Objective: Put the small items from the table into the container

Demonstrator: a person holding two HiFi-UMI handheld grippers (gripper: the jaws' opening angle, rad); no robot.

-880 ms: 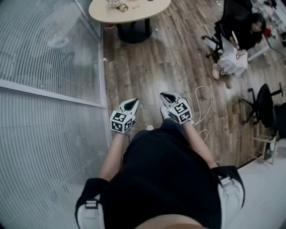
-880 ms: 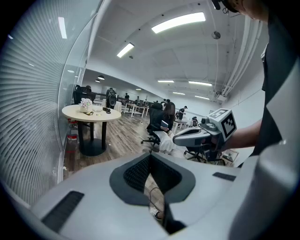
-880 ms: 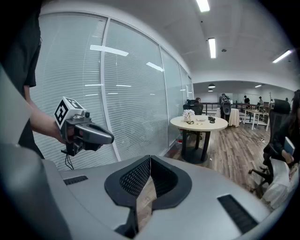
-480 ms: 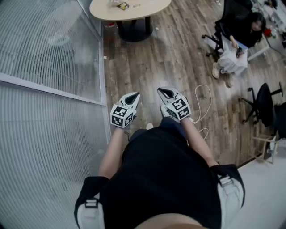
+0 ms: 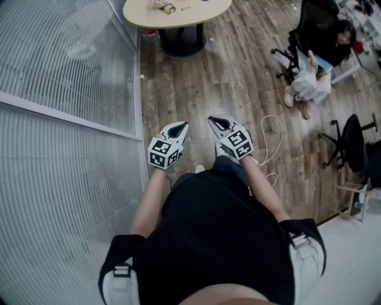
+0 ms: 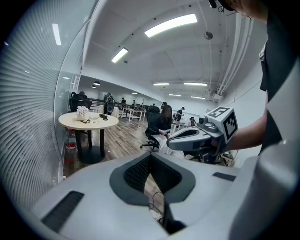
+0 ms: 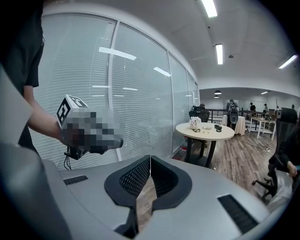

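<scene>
Left gripper (image 5: 183, 125) and right gripper (image 5: 212, 120) both have their jaws pressed together on nothing. They sit slightly farther forward over the wooden floor (image 5: 196, 83) than before. Well ahead, the small items (image 5: 168, 8) lie left of middle on the round table (image 5: 205, 15).

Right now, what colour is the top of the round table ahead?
The tabletop is pale beige, on a dark base. The left gripper view shows it best.

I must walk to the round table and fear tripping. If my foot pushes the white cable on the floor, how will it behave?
The white cable lies in loose loops on the wood floor, so it is probably floppy and would bend, not slide as one piece. It looks thin, so likely light. An open loop might catch a foot.
</scene>
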